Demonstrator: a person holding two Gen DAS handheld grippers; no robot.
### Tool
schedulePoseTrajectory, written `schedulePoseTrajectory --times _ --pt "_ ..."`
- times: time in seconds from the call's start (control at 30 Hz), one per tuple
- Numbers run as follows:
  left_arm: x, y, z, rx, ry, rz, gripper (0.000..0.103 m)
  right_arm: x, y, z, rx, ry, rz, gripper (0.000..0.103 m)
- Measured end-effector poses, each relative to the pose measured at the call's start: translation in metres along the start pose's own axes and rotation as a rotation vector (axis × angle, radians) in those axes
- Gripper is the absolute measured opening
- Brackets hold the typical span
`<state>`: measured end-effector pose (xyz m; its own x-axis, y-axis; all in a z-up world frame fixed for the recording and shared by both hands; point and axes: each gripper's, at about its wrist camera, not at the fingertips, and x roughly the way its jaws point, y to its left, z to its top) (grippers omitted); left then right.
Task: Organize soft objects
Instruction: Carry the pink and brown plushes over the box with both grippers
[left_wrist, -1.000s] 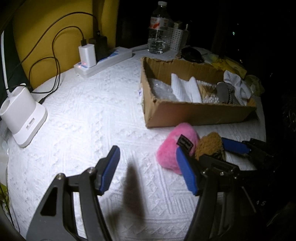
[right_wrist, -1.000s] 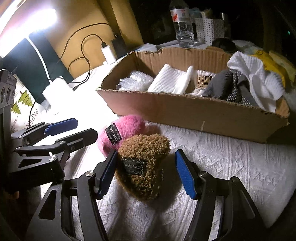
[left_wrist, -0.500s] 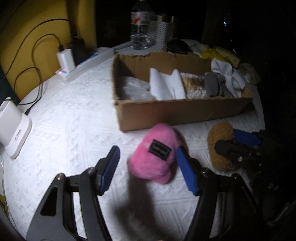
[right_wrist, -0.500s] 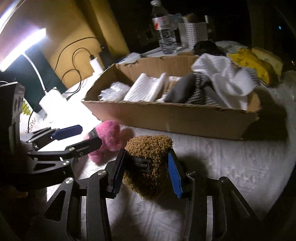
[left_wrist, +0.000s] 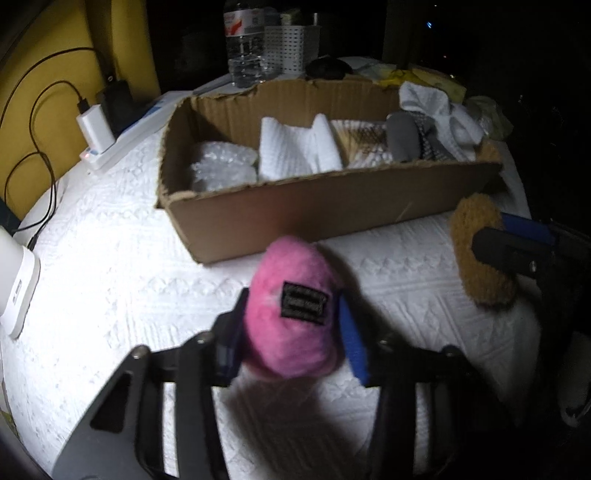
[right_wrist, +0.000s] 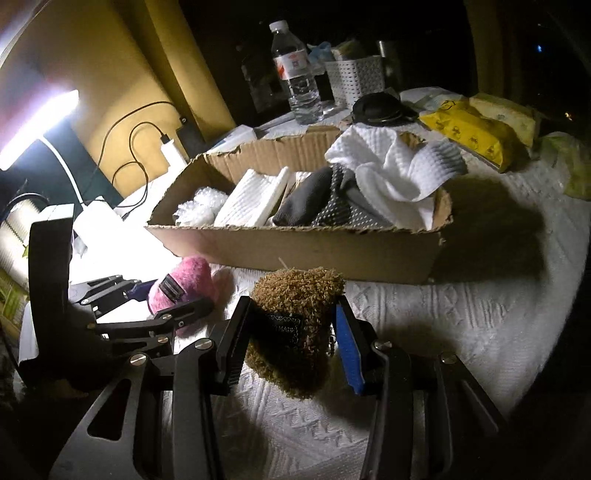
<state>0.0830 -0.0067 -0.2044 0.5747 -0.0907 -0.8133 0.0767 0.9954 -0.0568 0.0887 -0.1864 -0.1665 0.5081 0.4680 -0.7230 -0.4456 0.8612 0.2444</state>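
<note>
Nearest to us, our left gripper has just been closing and now pinches the pink plush between its blue pads; the plush is blurred, and the writing on its black label cannot be read. Our right gripper clamps the brown plush, whose dark tag shows letters that look like "MAIN", the rest lost in shadow. Both toys sit low over the white quilted cover, just in front of the cardboard box; whether they touch the cover we cannot tell. In the box lie bubble wrap, folded white cloths, a grey piece and a loose white towel draped over its far end. Beyond stand a water bottle with an unreadable label, a white perforated basket and a yellow packet; the background falls into darkness.
</note>
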Motion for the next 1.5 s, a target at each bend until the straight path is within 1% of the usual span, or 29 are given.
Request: schedulePoseTrajectory --times 0.27,0.5,0.8,1.03,1.17,1.37,1.5 --pt "-0.02 -0.003 0.004 0.006 -0.052 -0.012 0.039 -0.007 0.002 0.005 -0.01 -0.015 -0.005 0.046" --pt "-0.05 -0.008 0.009 0.012 -0.111 -0.035 0.039 -0.017 0.007 0.011 -0.03 -0.032 -0.007 0.046" --pt "-0.074 -0.008 0.023 0.007 -0.167 -0.03 0.039 -0.027 0.009 0.021 -0.052 -0.055 -0.008 0.046" --pt "-0.08 -0.007 0.038 -0.002 -0.193 -0.034 0.039 -0.033 0.007 0.036 -0.065 -0.08 -0.011 0.046" --pt "-0.079 -0.003 0.047 -0.027 -0.196 -0.047 0.039 -0.034 0.002 0.043 -0.061 -0.091 -0.01 0.046" --pt "-0.079 0.0 0.063 -0.033 -0.222 -0.028 0.039 -0.034 -0.006 0.055 -0.052 -0.111 -0.007 0.046" --pt "-0.072 0.001 0.073 -0.036 -0.226 -0.02 0.039 -0.031 -0.011 0.061 -0.055 -0.112 -0.003 0.046"
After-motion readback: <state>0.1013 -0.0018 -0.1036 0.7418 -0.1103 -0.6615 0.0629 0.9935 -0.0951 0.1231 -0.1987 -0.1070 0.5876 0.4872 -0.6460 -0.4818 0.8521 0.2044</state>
